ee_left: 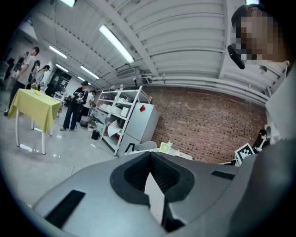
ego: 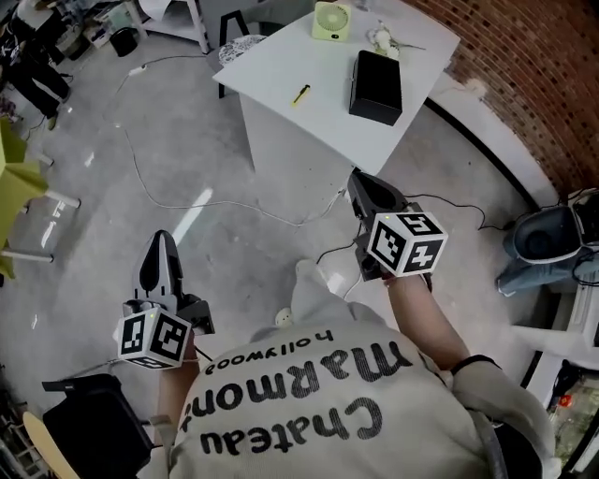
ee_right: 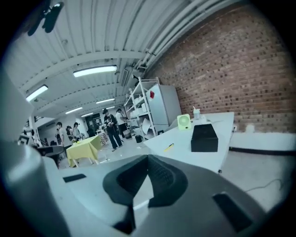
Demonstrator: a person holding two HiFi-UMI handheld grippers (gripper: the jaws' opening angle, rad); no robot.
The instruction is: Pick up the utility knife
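Observation:
The utility knife [ego: 300, 94] is a small yellow tool lying on the white table [ego: 281, 65] at the top of the head view. It also shows as a yellow sliver [ee_right: 169, 147] on the table in the right gripper view. My right gripper [ego: 360, 182] hangs in the air short of the table's near corner. It is shut with nothing between its tips [ee_right: 148, 159]. My left gripper [ego: 161, 245] is lower left over the concrete floor, far from the table. Its jaws meet at the tip [ee_left: 149, 155] and hold nothing.
A black box [ego: 375, 86], a green fan [ego: 330, 21] and a white object [ego: 382, 39] share the table. A cable [ego: 187, 201] snakes over the floor. A yellow-draped table [ego: 19, 178], a black chair [ego: 94, 426], shelving [ee_left: 122, 120] and several people stand around.

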